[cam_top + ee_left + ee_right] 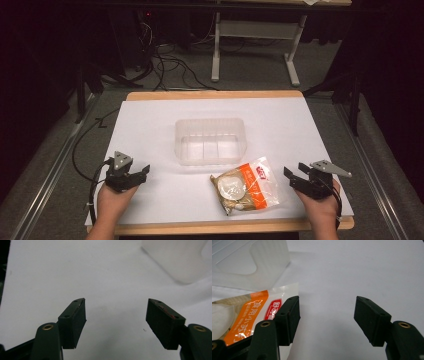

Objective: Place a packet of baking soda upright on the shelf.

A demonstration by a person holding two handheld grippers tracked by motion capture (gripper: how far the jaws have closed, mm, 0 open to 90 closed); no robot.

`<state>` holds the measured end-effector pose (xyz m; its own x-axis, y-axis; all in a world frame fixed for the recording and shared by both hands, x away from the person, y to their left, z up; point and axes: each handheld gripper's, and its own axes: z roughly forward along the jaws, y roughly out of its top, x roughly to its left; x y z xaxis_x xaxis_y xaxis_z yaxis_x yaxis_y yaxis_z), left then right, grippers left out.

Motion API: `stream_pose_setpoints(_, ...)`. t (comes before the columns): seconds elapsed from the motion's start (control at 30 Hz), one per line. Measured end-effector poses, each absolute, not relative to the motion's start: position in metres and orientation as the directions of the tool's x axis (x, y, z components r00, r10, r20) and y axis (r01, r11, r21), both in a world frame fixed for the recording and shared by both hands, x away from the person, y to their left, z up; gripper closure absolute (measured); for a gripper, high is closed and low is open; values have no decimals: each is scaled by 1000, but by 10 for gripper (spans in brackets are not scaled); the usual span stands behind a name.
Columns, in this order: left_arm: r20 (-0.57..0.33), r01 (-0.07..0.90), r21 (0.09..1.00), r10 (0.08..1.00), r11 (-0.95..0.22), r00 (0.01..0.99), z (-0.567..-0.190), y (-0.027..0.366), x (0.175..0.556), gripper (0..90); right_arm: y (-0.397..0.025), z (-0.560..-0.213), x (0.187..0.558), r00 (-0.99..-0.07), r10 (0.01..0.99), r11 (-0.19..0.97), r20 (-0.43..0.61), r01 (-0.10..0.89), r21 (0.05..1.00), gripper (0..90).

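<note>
Surface (150,130), white sheet over a wood-edged top, seen from the high view: clear rectangular plastic tub (210,141) at centre, orange-and-clear food packet (246,185) flat just in front of it. Left gripper (141,172) and right gripper (292,176) rest near the front corners, both spread, holding nothing.

Left gripper view: fingers (75,320) apart over bare sheet, tub corner (180,260) beyond.

Right gripper view: fingers (372,317) released; packet (249,312) just beside one finger.

White table (150,125) bears tub (210,141), packet (246,184).
</note>
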<state>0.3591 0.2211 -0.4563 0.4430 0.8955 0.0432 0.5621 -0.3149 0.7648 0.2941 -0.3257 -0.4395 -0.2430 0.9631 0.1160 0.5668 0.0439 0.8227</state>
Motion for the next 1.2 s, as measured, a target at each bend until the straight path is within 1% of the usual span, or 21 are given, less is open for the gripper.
stream_pose_setpoints(0.07, 48, 560, 756, 883, -338, 467, -458, 219, 359, 326, -326, -440, 294, -255, 960, 55, 114, 571, 819, 383)
stream_pose_setpoints(0.1, 31, 557, 763, 879, -328, 475, -458, 218, 359, 325, -328, -441, 295, -253, 959, 46, 126, 579, 814, 383)
stream_pose_setpoints(0.2, 19, 550, 772, 876, -319, 481, -457, 219, 359, 325, -329, -441, 296, -249, 959, 37, 134, 580, 814, 383)
stream_pose_setpoints(0.37, 30, 550, 765, 873, -334, 487, -458, 220, 360, 320, -331, -440, 295, -244, 958, 22, 151, 586, 810, 385)
stream_pose_setpoints(0.73, 30, 535, 777, 868, -332, 496, -457, 220, 360, 332, -317, -437, 293, -300, 940, 47, 162, 584, 810, 383)
stream_pose_setpoints(0.9, 32, 534, 777, 868, -333, 495, -456, 221, 360, 331, -306, -436, 291, -336, 930, 79, 147, 575, 814, 359)
stream_pose_setpoints(0.97, 28, 534, 779, 868, -330, 495, -456, 221, 360, 330, -302, -437, 291, -350, 926, 93, 145, 580, 809, 332)
stream_pose_setpoints(1.03, 21, 535, 779, 866, -327, 499, -455, 221, 359, 330, -299, -437, 291, -352, 924, 95, 150, 590, 801, 308)
stream_pose_setpoints(1.2, 20, 535, 780, 866, -326, 499, -456, 222, 360, 328, -294, -441, 293, -366, 914, 99, 174, 619, 779, 282)
